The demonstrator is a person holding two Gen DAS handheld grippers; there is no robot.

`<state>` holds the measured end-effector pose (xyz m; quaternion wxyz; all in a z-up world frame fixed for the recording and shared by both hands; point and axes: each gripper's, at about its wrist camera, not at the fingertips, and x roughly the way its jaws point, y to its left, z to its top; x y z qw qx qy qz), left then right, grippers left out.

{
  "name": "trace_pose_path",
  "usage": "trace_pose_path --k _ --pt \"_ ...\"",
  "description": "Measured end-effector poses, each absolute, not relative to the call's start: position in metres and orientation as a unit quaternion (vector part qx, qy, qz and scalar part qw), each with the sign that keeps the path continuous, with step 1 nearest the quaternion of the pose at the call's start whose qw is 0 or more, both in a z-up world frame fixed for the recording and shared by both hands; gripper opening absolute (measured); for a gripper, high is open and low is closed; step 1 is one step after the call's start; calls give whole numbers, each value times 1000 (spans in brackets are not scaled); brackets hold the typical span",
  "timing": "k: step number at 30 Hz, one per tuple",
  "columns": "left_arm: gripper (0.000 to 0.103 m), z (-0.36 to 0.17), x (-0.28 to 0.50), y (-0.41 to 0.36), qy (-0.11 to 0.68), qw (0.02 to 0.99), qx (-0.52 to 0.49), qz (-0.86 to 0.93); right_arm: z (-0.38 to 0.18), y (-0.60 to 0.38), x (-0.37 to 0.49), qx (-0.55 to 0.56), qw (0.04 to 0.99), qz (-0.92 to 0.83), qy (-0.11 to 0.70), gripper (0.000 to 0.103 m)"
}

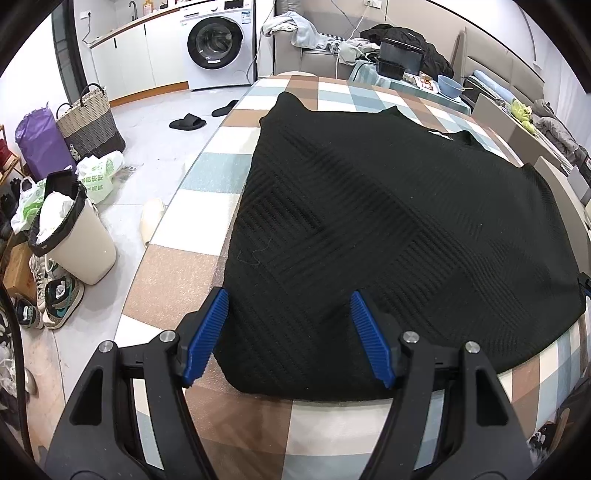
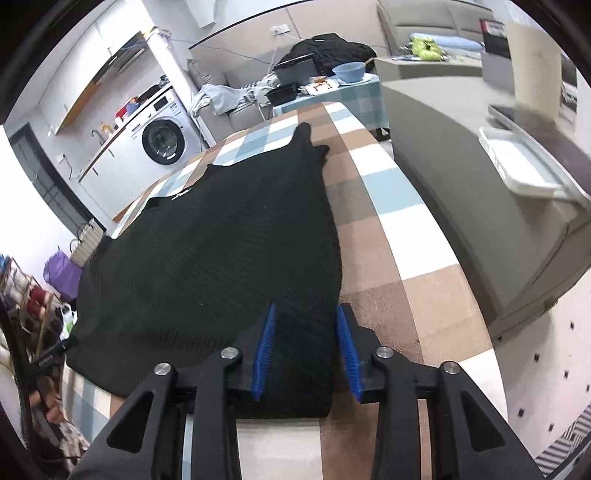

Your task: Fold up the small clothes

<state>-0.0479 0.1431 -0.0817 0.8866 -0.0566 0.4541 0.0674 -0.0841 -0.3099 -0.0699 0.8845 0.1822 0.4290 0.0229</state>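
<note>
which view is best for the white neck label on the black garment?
Left wrist view: the white label sits clear at the neckline of the black garment, at its far edge. The right wrist view shows the label only as a small, oblique sliver.

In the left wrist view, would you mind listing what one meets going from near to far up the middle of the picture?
left gripper → black knit garment → checked tablecloth → grey sofa piled with pale clothes.
</note>
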Motion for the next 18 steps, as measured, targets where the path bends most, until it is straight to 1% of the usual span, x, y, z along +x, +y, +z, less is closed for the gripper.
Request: trace_pose_path --k 4,5,6,8,11,14,18 --pt "67 -81 -47 144 453 887 -58 68 -73 -307 -80 185 882 36 432 35" --pt "67 -81 -47 144 453 887 -59 68 -73 -304 -79 183 882 44 432 30" --pt "67 -81 -47 144 453 887 -58 69 -72 -302 -77 178 884 50 429 17" --pt "67 -81 -47 144 453 887 -58 70 -65 -295 -79 161 893 65 415 9" --pt "67 -81 -47 144 453 887 -58 69 -57 -288 -83 127 905 67 400 7" --pt "67 -80 -47 144 454 886 -57 70 -68 -289 -79 91 898 11 430 7" --pt "67 -80 -47 144 451 888 -58 69 -68 -293 -81 97 898 7 429 8"
